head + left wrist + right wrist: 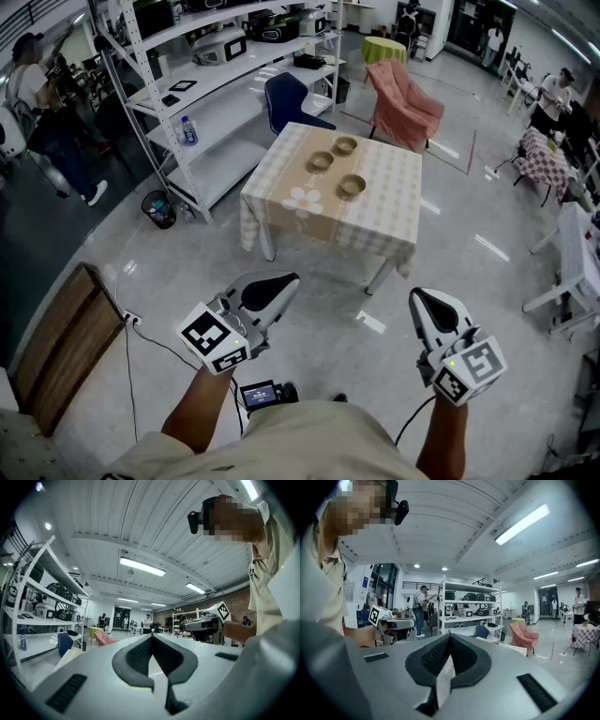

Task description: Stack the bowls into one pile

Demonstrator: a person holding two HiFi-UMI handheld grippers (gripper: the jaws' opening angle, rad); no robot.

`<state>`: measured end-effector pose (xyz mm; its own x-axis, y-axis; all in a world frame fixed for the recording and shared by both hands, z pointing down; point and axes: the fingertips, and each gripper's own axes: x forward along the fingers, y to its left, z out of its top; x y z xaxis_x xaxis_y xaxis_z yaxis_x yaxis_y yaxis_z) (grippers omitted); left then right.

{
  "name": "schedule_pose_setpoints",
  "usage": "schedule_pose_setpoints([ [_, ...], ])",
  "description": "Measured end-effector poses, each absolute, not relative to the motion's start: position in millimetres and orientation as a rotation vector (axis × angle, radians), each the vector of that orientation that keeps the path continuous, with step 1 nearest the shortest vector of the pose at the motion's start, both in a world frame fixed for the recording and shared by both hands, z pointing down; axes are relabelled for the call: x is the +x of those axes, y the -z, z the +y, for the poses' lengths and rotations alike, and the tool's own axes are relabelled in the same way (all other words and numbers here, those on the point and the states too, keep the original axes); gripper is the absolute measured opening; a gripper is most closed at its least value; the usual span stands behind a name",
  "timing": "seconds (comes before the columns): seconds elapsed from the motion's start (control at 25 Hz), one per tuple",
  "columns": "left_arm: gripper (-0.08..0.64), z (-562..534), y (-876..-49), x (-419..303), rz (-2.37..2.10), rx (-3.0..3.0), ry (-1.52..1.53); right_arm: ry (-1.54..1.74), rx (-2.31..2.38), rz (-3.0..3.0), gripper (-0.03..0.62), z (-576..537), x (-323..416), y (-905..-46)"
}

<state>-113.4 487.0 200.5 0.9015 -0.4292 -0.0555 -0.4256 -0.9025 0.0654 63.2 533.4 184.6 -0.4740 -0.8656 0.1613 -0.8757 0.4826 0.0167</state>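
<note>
- Your left gripper [291, 279] and right gripper [418, 296] sit closest, both held low in front of you. Each has its jaws pressed together with nothing between them, so you are carrying no bowl.
- Judging by how things lie, the stacking has not begun. All of it is left: no bowl rests inside another, and neither gripper is anywhere near one.
- One shelving rack [234, 94] stands ahead of the left gripper and off to its outer side, well apart from it.
- One table [394, 220] with a checked cloth stands ahead of both grippers, roughly on the line between them and well out of reach. You would have to close that gap before any pick.
- Two chairs stand beyond the table: a blue chair [286, 98] on the left gripper's side and a pink-draped chair [408, 103] on the right gripper's side.
- Three bowls stand on that table, each upright and clear of the others:
  - the nearest bowl [352, 186] lies closest to your grippers, a little toward the right gripper's side;
  - the middle bowl [322, 161] lies further ahead, toward the left gripper's side;
  - the far bowl [345, 145] lies furthest from both.
- My guess is that two placements would finish the pile — one bowl into another, then the third on top.
</note>
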Motion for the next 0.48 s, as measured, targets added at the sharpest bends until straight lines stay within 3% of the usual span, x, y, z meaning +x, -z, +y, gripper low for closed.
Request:
schedule_pose_setpoints([
  [0.48, 0.006, 481.4, -209.8, -116.0, -0.629, 3.011, 0.090, -0.101, 1.556, -2.591, 0.003, 532.1, 55.1, -186.8],
])
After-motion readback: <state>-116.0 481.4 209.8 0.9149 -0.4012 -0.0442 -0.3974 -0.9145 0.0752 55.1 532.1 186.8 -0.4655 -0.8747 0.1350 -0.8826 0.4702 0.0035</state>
